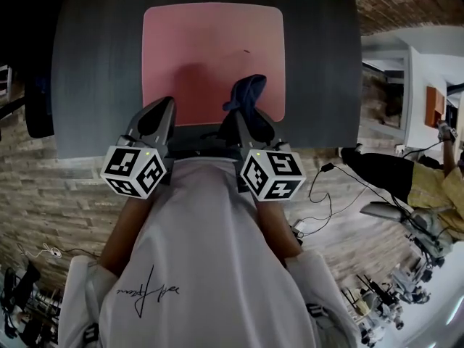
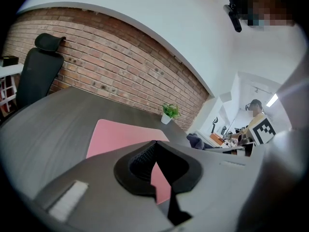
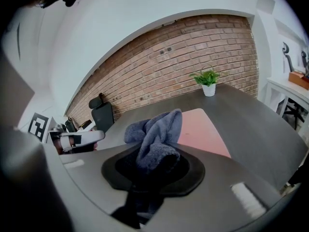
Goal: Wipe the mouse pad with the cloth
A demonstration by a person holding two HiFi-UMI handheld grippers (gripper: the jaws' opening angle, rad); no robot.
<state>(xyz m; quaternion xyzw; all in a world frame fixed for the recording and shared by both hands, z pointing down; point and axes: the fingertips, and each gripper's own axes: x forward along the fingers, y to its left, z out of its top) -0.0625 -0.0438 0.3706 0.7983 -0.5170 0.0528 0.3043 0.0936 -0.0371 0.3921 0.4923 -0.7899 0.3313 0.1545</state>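
Over mouse pad (image 1: 210,49) near edge, cloth (image 1: 246,91) clamped in right tool (image 1: 245,111), left tool (image 1: 165,106) closed, empty.

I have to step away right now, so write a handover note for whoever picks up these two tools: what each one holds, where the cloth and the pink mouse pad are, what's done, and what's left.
Left tool: shut, empty, held by the near left corner of the mouse pad.
Right tool: shut on the cloth, which is bunched and sticks out past the jaws over the pad's near right part.
Mouse pad: lies flat on the dark table.
Done: the cloth is in the grip.
Left: wiping the pad. Whether the cloth touches it now cannot be told.
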